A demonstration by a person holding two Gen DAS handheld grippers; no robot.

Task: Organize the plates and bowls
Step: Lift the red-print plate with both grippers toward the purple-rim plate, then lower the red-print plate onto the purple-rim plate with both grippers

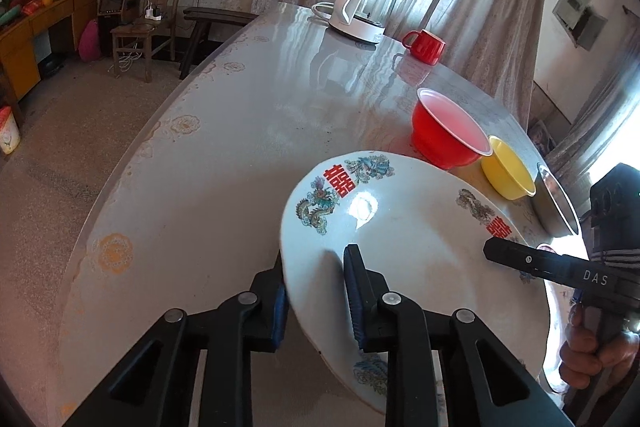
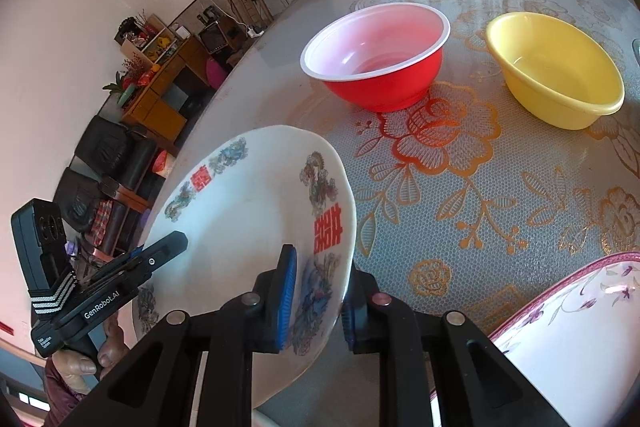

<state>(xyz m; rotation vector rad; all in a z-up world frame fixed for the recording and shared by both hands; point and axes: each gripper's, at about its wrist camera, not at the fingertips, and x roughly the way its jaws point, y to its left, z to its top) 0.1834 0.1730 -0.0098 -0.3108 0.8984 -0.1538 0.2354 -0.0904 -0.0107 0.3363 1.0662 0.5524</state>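
Observation:
A white plate (image 1: 400, 227) with dragon prints and red characters is held tilted above the table; it also shows in the right wrist view (image 2: 248, 219). My left gripper (image 1: 316, 291) is shut on its near rim. My right gripper (image 2: 316, 303) is shut on the opposite rim. The right gripper shows in the left wrist view (image 1: 520, 259), the left gripper in the right wrist view (image 2: 160, 251). A red bowl (image 2: 380, 63), a yellow bowl (image 2: 556, 75) and a steel bowl (image 1: 556, 203) stand on the table. A pink-rimmed floral plate (image 2: 572, 327) lies at the lower right.
A round table with a floral cover (image 2: 480, 187) carries a white kettle (image 1: 364, 7) and a red mug (image 1: 426, 45) at its far side. A chair (image 1: 152, 23), a bench and cabinets stand on the floor beyond the table's edge.

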